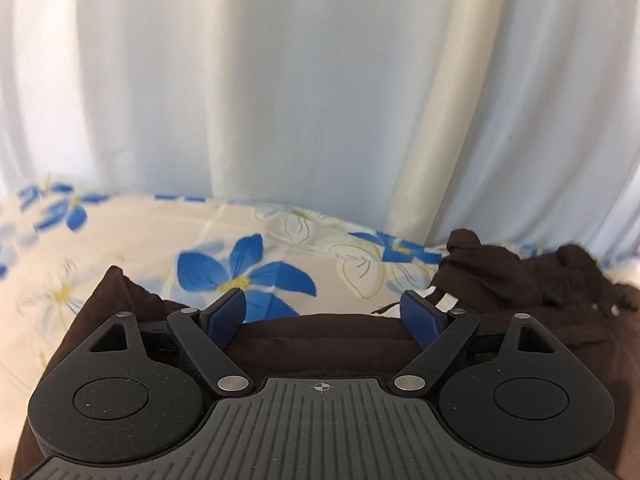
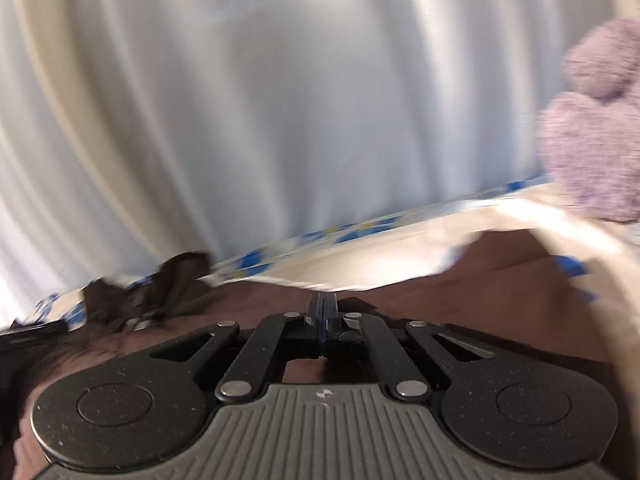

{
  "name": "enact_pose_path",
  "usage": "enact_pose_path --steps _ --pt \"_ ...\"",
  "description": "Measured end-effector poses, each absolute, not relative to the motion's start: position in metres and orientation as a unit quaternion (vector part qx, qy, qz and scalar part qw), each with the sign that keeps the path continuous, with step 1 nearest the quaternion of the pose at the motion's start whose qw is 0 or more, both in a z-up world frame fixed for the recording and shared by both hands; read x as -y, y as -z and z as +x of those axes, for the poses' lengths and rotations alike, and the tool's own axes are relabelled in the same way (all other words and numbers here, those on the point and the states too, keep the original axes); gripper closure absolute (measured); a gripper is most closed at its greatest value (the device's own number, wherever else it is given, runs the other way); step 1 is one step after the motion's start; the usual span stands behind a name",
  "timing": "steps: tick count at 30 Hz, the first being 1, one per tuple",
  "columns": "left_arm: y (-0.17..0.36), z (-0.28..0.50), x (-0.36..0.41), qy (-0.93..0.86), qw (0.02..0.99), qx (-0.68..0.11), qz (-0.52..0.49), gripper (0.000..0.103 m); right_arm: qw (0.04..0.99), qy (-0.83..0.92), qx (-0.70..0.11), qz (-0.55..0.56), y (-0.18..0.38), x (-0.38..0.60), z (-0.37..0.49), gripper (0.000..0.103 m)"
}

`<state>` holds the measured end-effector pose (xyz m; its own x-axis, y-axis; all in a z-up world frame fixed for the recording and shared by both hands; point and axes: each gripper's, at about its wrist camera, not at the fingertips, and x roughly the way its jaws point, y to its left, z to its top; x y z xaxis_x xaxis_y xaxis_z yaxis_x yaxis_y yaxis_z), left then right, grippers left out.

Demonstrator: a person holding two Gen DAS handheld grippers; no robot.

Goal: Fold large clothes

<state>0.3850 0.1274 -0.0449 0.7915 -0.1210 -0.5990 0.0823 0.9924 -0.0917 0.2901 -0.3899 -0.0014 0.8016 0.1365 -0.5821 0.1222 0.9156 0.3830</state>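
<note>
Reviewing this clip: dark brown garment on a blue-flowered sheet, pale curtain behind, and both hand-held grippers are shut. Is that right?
Not quite. Only the right hand-held gripper is shut, as the right wrist view shows. In the left wrist view, the left hand-held gripper is open, its fingers apart over the dark brown garment. The blue-flowered sheet and pale curtain are as you said.

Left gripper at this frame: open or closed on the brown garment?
Open. The left gripper has its blue pads spread wide, with the brown garment lying below and between them, not pinched.
</note>
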Motion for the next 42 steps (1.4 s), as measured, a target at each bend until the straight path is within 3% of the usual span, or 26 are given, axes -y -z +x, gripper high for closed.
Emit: enact_pose_path --steps 4,8,15,17,23,28,29,30,33,39,42 --pt "0.057 0.39 -0.124 0.054 0.946 -0.317 -0.035 0.013 0.889 -0.03 -0.288 0.355 0.033 0.437 0.28 0.103" --pt "0.049 0.386 -0.135 0.062 0.943 -0.323 -0.054 0.013 0.889 -0.031 -0.289 0.355 0.035 0.436 0.28 0.103" --pt "0.02 0.327 -0.159 0.028 0.953 -0.295 0.067 0.005 0.929 0.037 -0.283 0.235 -0.004 0.407 0.248 0.1" --pt "0.025 0.327 -0.173 0.032 0.954 -0.296 0.036 0.004 0.938 0.06 -0.268 0.212 -0.004 0.403 0.23 0.095" --pt "0.042 0.341 -0.202 0.016 0.946 -0.318 -0.068 0.0 0.932 0.085 -0.28 0.212 0.008 0.403 0.235 0.096" --pt "0.027 0.322 -0.223 -0.008 0.923 -0.366 -0.121 0.001 0.934 0.13 -0.29 0.162 -0.005 0.385 0.23 0.095" --pt "0.022 0.31 -0.229 0.003 0.917 -0.376 -0.134 0.001 0.933 0.152 -0.291 0.145 -0.013 0.38 0.22 0.094" --pt "0.018 0.293 -0.235 0.02 0.913 -0.381 -0.147 0.001 0.935 0.161 -0.288 0.131 -0.021 0.37 0.211 0.086" --pt "0.015 0.234 -0.249 0.04 0.911 -0.374 -0.167 0.001 0.947 0.083 -0.267 0.157 -0.042 0.342 0.169 0.075" --pt "0.033 0.176 -0.265 0.076 0.879 -0.407 -0.236 0.002 0.931 -0.067 -0.313 0.175 -0.059 0.257 0.126 0.075" --pt "0.04 0.178 -0.265 0.089 0.868 -0.415 -0.256 0.015 0.924 -0.12 -0.325 0.162 -0.062 0.22 0.13 0.073"
